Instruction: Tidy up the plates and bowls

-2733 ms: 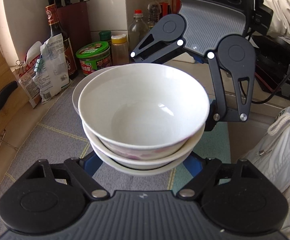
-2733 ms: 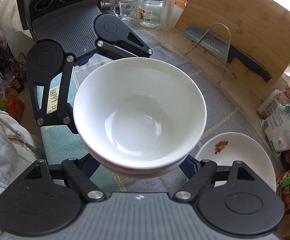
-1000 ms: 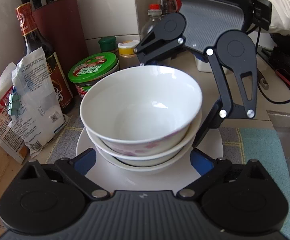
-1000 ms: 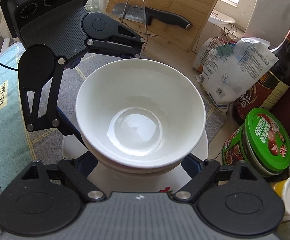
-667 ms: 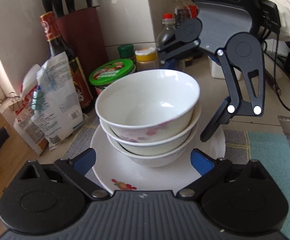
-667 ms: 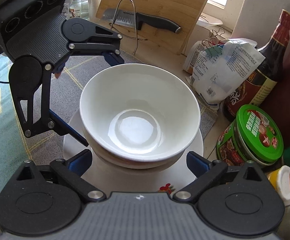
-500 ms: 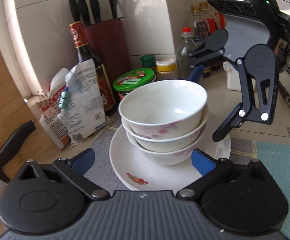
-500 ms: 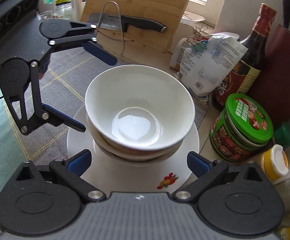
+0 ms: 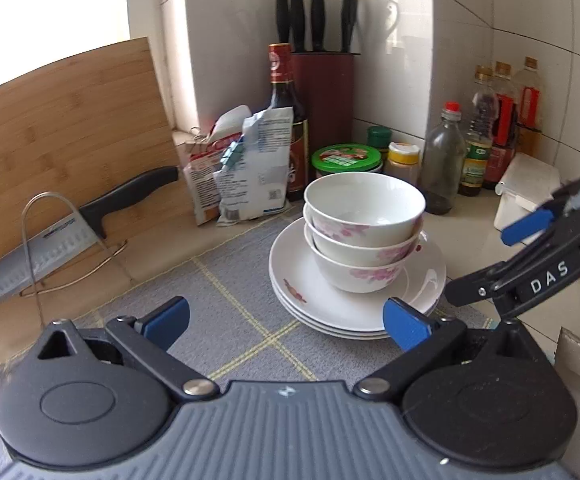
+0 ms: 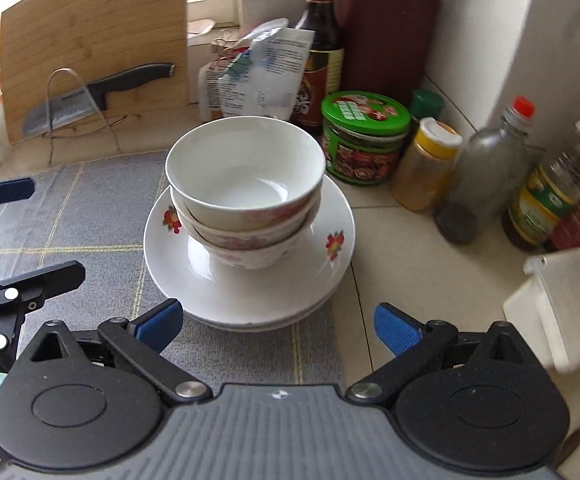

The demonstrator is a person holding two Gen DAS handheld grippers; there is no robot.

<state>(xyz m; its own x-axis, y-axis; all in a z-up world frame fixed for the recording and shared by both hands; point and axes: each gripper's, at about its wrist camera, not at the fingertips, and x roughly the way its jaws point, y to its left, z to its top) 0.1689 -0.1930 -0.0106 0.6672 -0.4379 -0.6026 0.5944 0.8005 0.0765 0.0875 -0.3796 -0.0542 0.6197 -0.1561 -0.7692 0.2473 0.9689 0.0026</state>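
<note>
Bowls, three nested with pink flowers, are sitting on stacked white plates at the edge of a grey checked mat on a beige counter in a tiled corner. "DAS" is showing on the right gripper; bottle labels are reading too blurred. Both it and the left gripper are hanging spread wide, gripping nothing, near the stack.

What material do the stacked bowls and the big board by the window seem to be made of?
Stacked bowls: probably glazed ceramic or porcelain; white, glossy highlights, pink flower prints. Board: likely bamboo or wood; tan, matte, with visible strip grain.
</note>
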